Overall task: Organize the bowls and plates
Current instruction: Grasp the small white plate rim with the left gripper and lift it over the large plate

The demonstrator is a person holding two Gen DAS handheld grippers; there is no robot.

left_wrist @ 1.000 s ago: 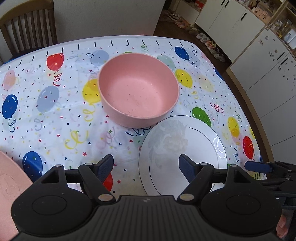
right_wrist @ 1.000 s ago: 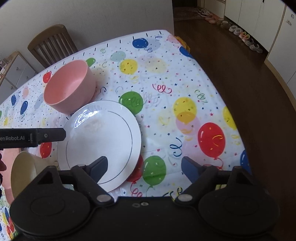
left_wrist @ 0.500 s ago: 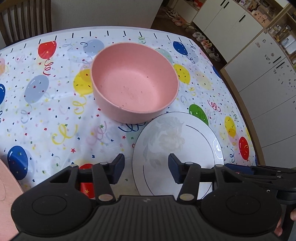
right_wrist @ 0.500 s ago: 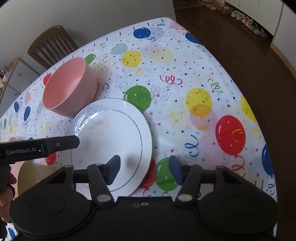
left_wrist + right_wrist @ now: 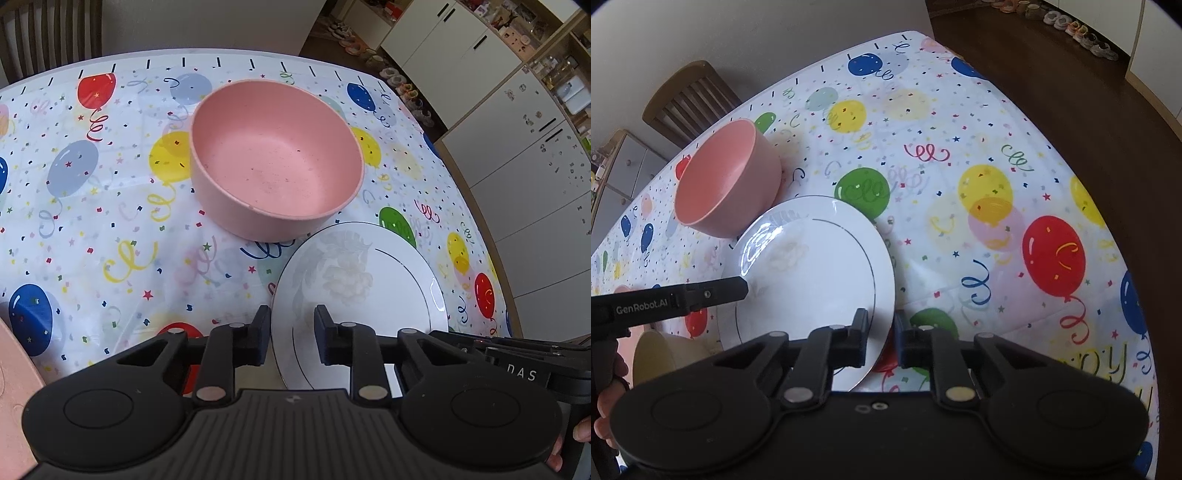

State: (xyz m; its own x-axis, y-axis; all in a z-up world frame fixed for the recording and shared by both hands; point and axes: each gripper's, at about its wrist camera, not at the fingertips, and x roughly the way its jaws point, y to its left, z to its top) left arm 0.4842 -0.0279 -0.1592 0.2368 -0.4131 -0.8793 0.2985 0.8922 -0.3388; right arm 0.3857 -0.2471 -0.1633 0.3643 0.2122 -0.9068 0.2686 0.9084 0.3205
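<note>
Two grippers sit at opposite edges of the white plate. From the left I see a pink plate edge and a cream bowl, its contents hidden. My left gripper has narrowed around the plate's left rim, though I cannot tell if it grips. Behind stands the pink bowl, holding only specks. My right gripper straddles the right rim, nearly closed.

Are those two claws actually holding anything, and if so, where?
Both straddle the white plate at its rim: the left claw on one edge, the right claw on the opposite edge. Whether they pinch it yet cannot be told.
</note>
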